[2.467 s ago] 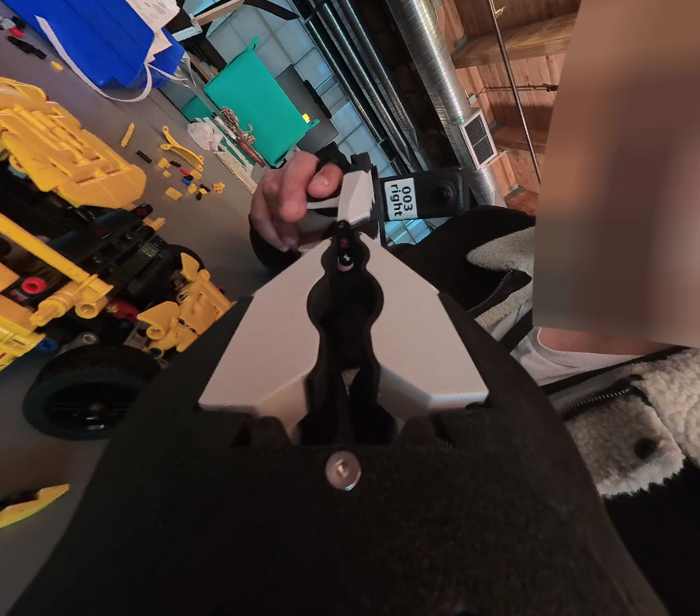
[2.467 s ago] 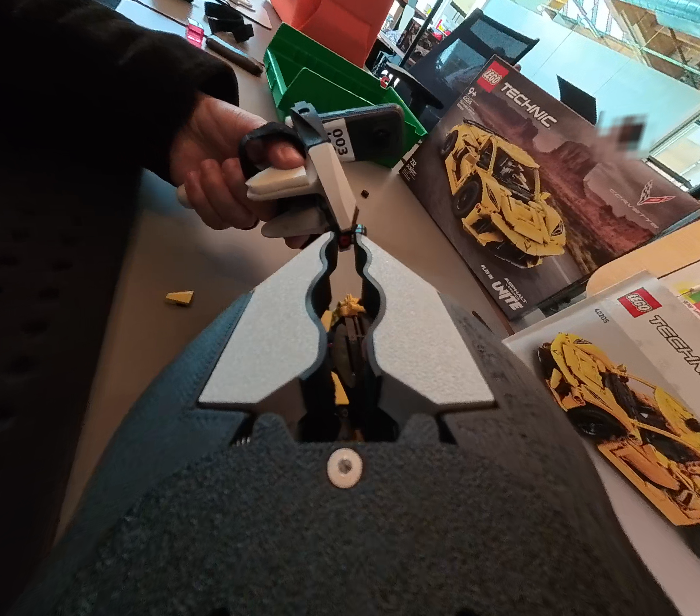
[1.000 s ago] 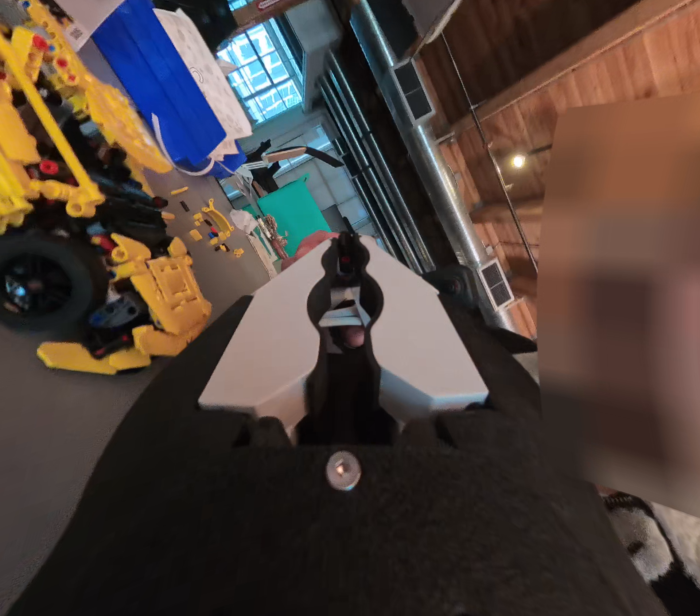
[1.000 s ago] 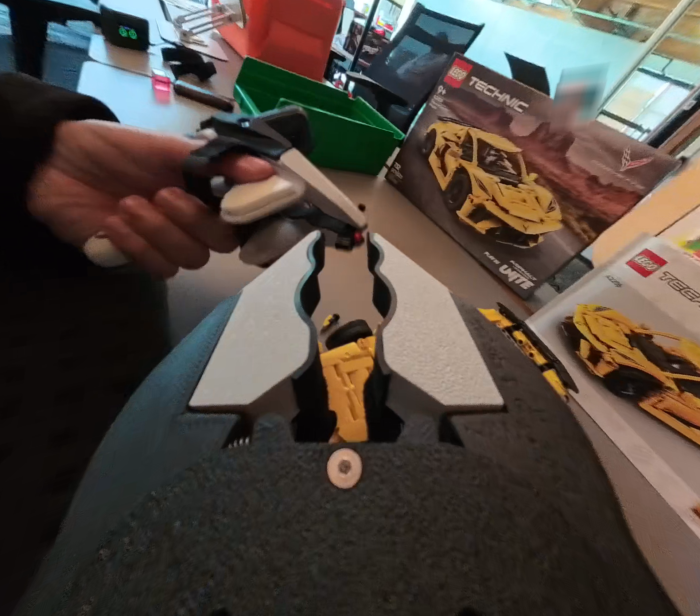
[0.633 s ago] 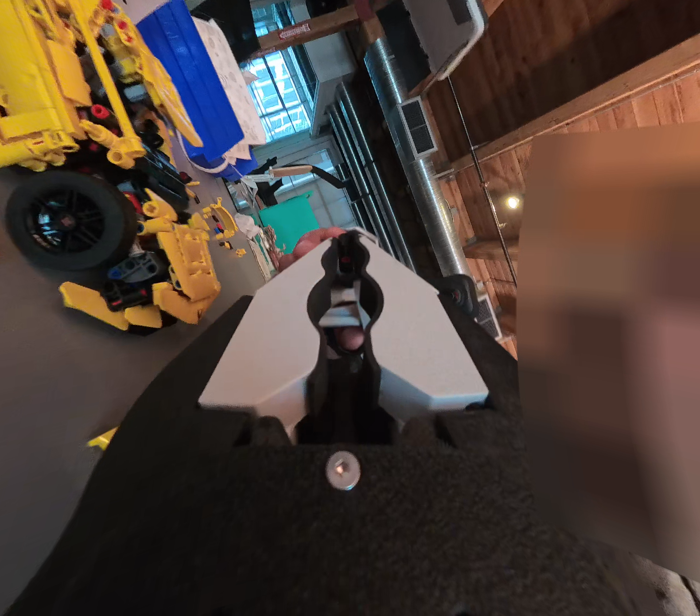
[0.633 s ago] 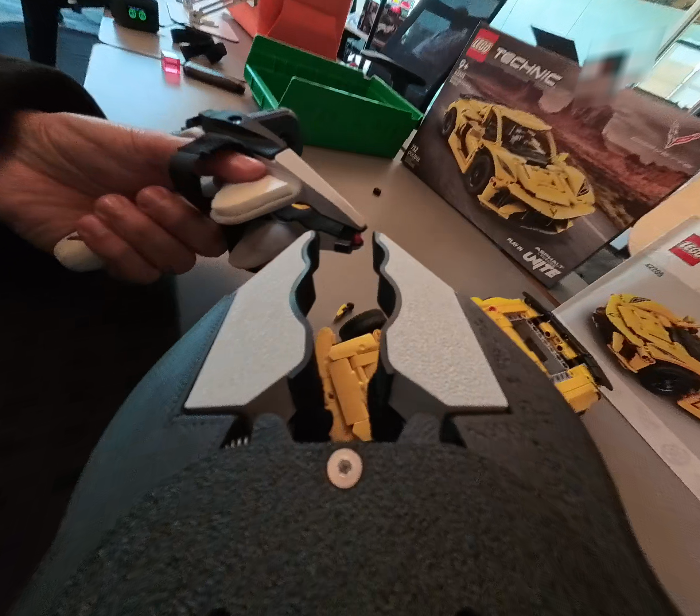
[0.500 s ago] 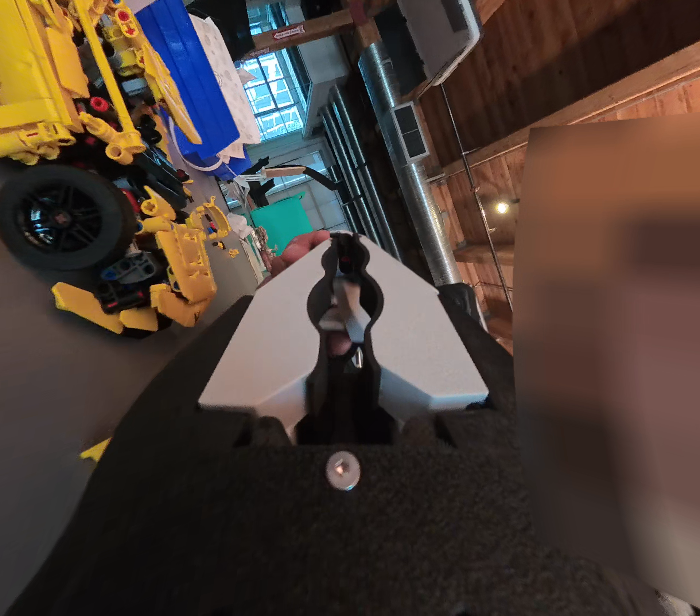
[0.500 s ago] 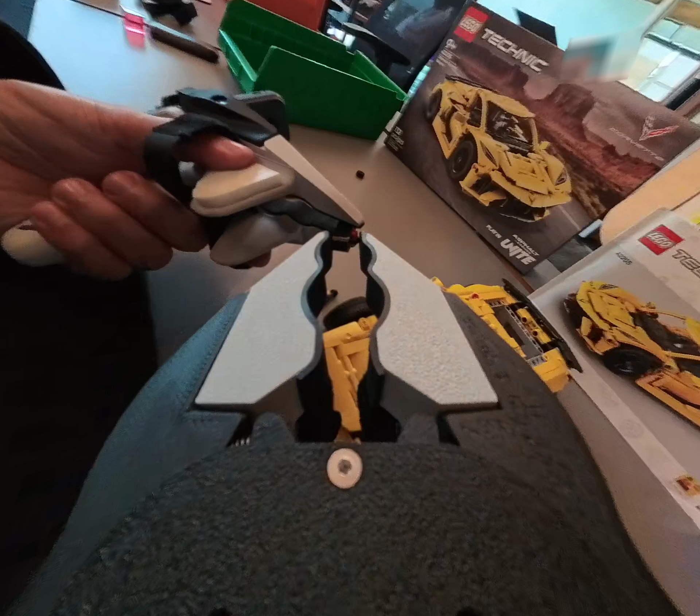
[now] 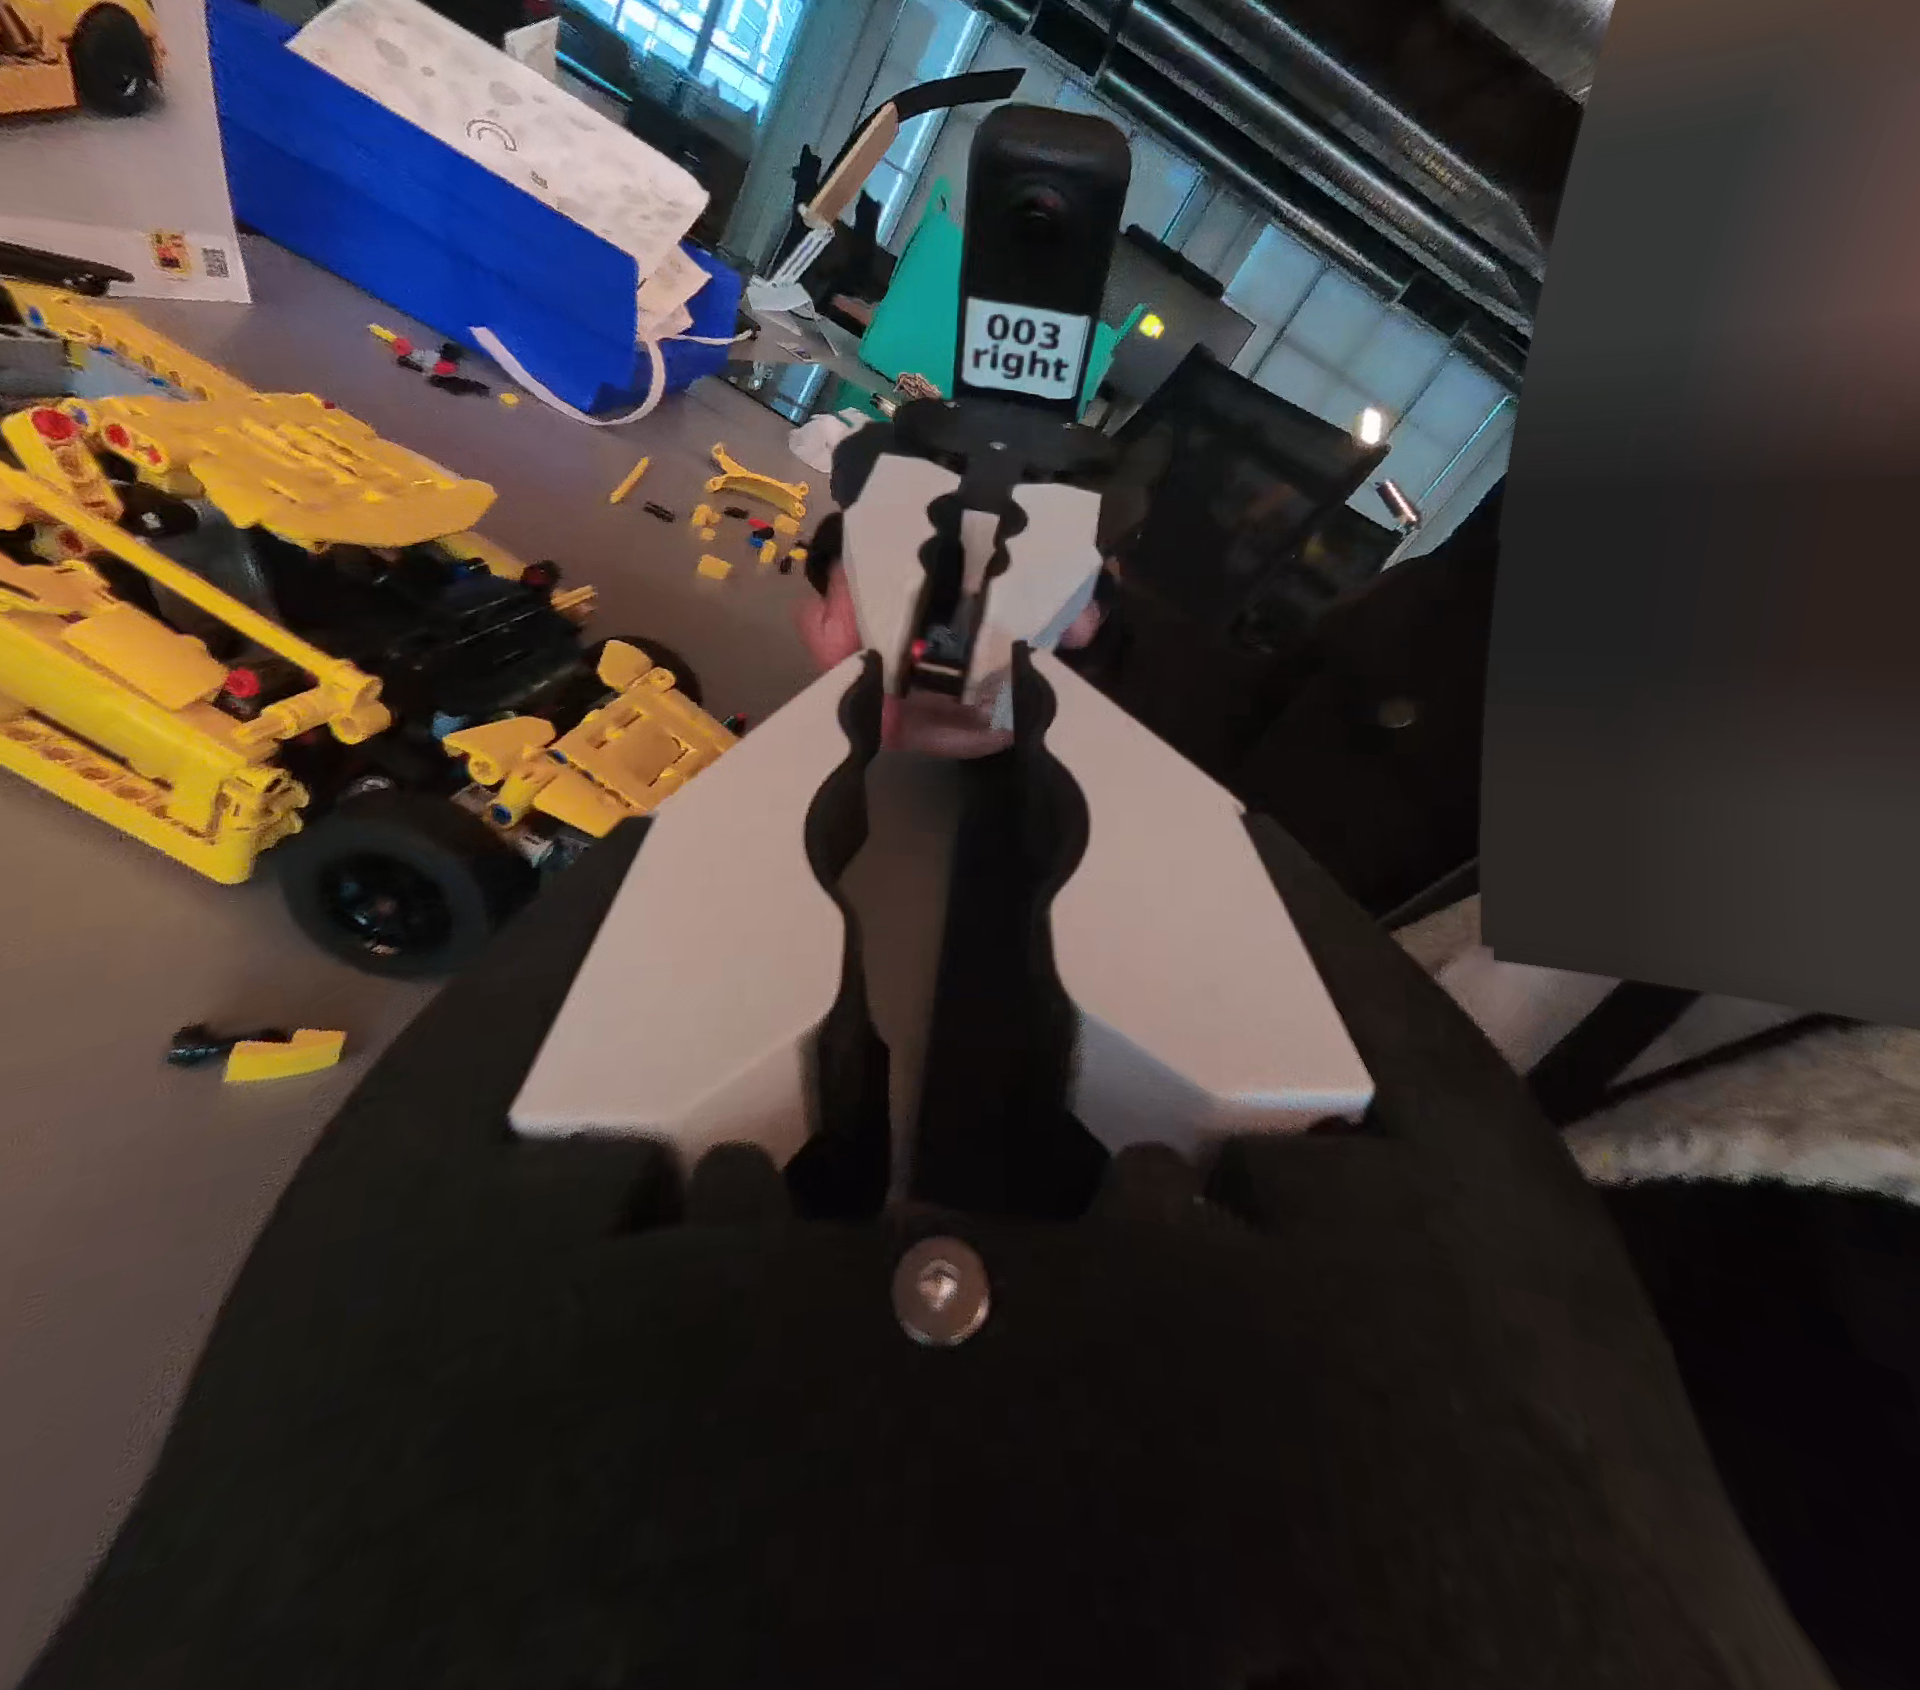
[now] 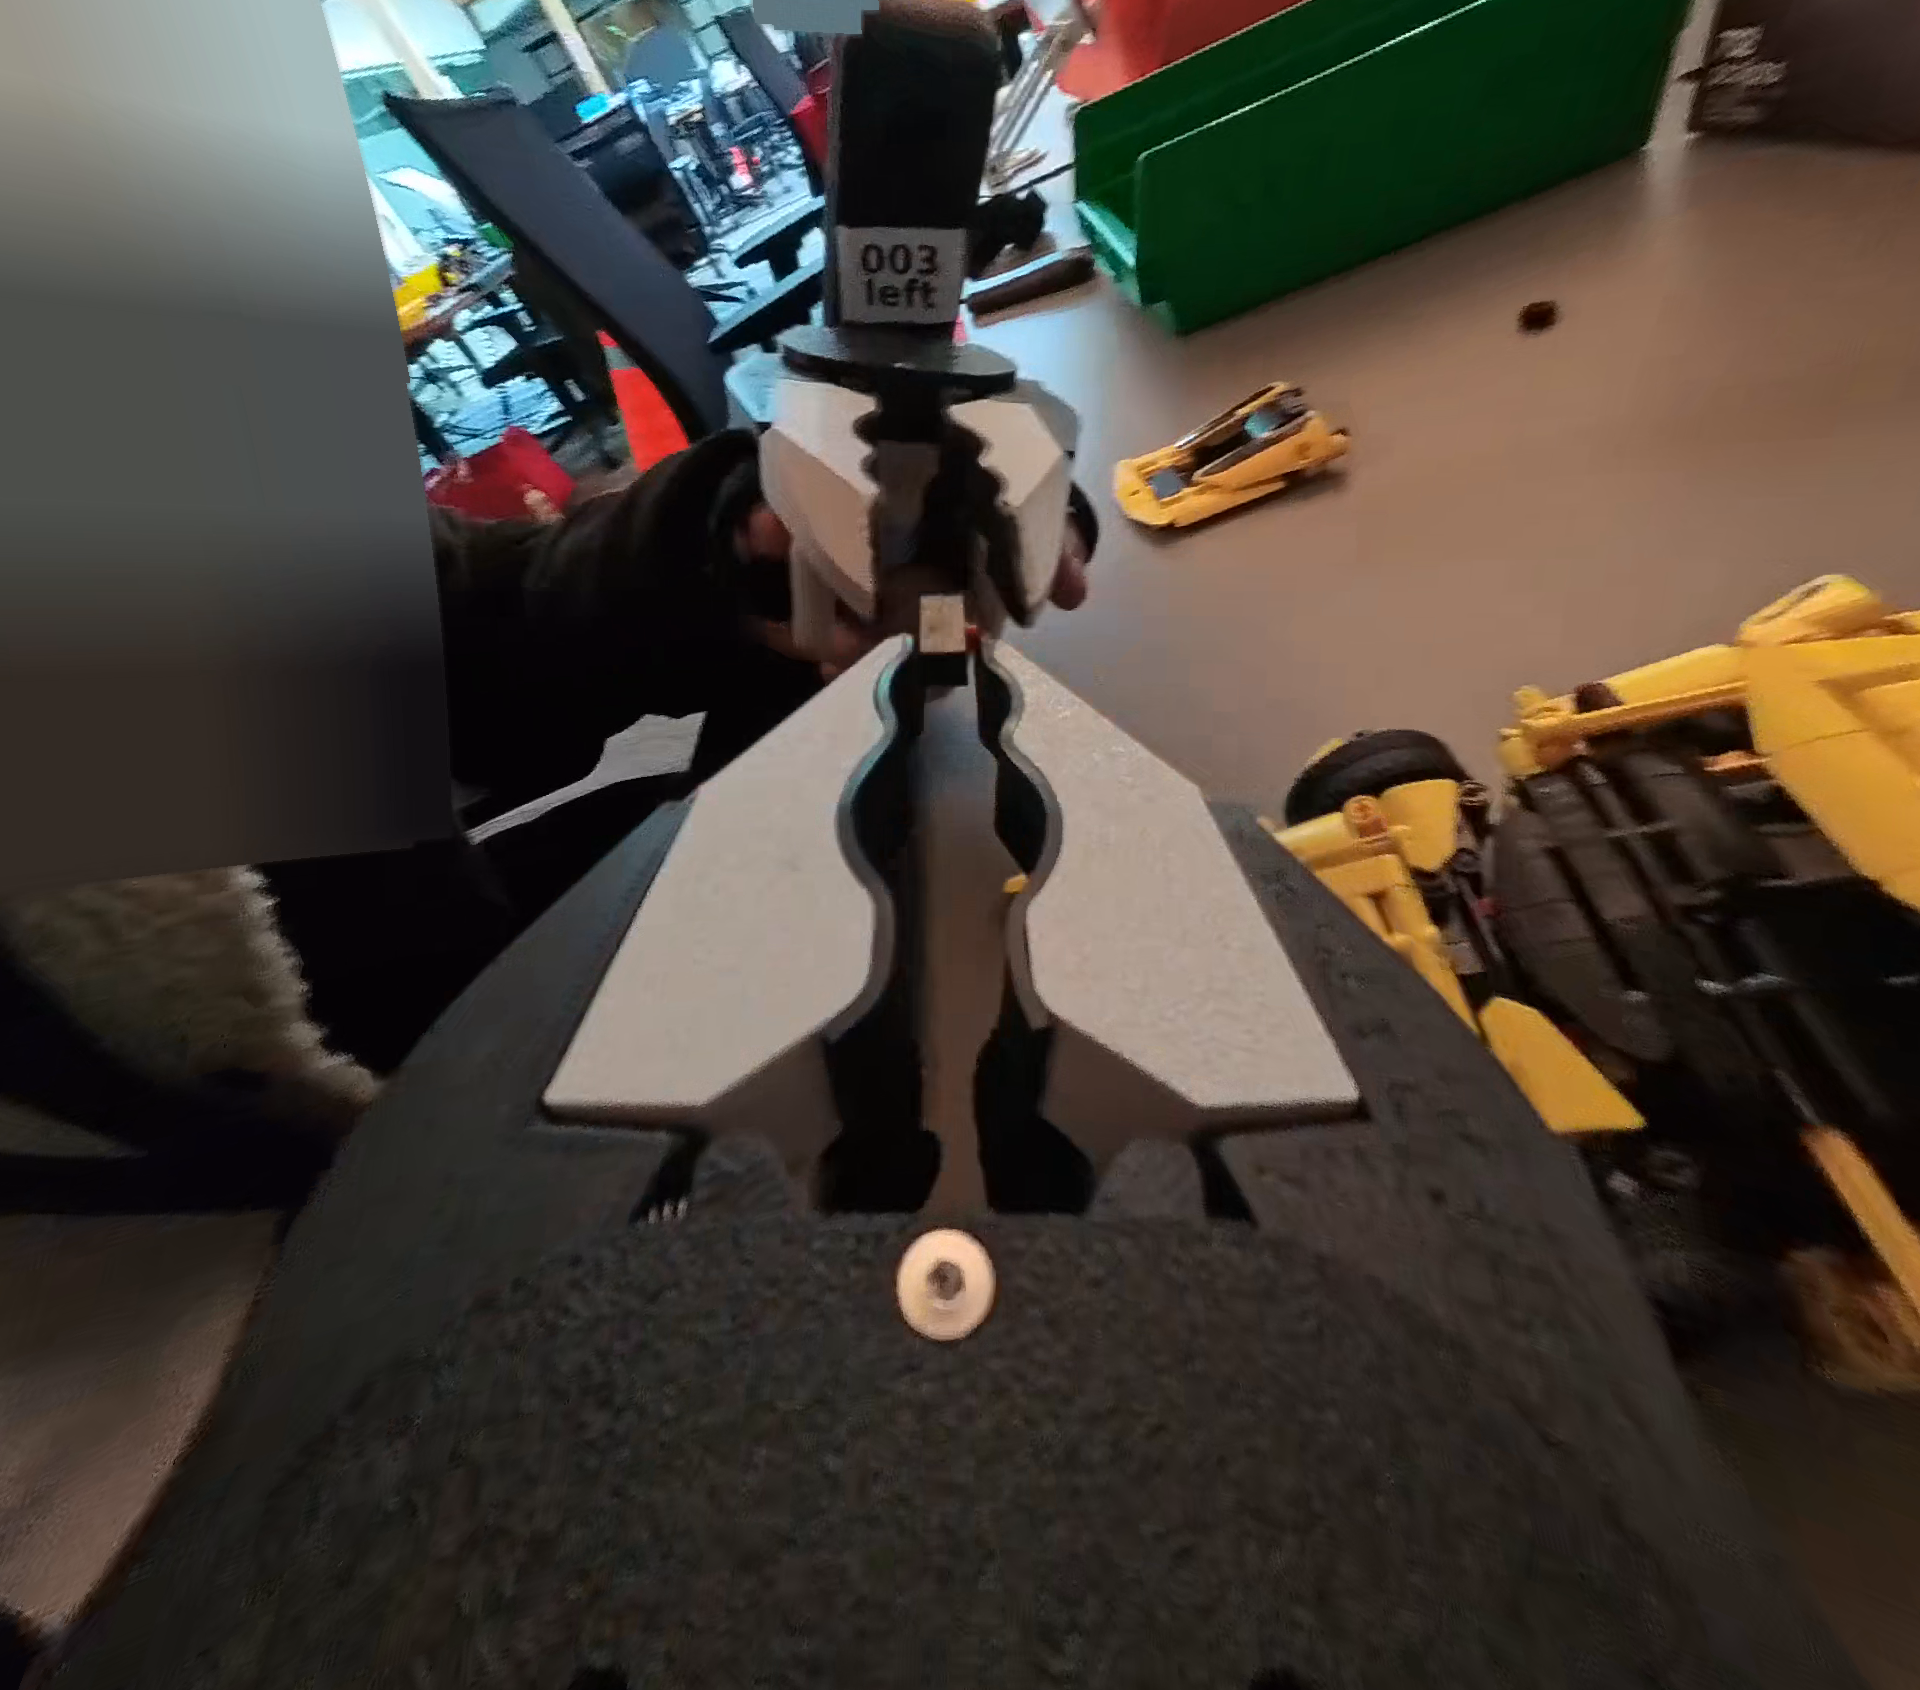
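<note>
Both grippers meet tip to tip above the table. The left gripper [image 9: 940, 674] has its fingers spread. The right gripper [image 10: 943, 653] pinches a small black piece [image 10: 940, 632] at its tips: light, rigid, easily dropped; grip its flat sides. Yellow model car [image 9: 208, 664] sits left.

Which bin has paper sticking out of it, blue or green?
The blue bin: white sheets spill over its top. The green bin shows none.
</note>
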The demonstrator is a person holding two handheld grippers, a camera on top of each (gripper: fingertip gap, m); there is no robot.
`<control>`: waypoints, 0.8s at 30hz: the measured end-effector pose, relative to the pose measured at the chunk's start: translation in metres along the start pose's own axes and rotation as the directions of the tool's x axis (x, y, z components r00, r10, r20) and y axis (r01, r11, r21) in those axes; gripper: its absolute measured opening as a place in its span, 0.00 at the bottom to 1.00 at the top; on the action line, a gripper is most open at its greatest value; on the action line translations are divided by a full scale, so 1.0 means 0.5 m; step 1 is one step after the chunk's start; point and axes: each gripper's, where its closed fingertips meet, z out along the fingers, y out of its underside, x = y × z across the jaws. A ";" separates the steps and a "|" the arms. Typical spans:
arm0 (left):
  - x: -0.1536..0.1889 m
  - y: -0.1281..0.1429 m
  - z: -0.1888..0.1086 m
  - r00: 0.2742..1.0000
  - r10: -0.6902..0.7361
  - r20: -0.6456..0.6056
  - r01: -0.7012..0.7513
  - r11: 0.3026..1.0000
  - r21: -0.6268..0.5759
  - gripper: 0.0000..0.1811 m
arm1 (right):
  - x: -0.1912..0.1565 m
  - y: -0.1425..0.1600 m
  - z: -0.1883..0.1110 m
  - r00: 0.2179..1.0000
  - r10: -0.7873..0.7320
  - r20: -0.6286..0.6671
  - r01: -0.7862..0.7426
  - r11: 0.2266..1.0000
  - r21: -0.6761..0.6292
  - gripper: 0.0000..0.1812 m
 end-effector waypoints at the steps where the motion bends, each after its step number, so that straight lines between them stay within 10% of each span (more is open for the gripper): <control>1: -0.001 0.003 0.000 1.000 0.008 0.004 -0.008 1.000 -0.011 0.13 | -0.005 0.002 0.001 1.000 0.007 0.017 -0.007 1.000 -0.003 0.04; 24: 0.040 0.013 0.002 0.993 0.049 -0.103 -0.054 0.997 -0.048 0.08 | -0.034 0.016 -0.008 0.987 0.075 0.146 -0.068 0.996 -0.051 0.04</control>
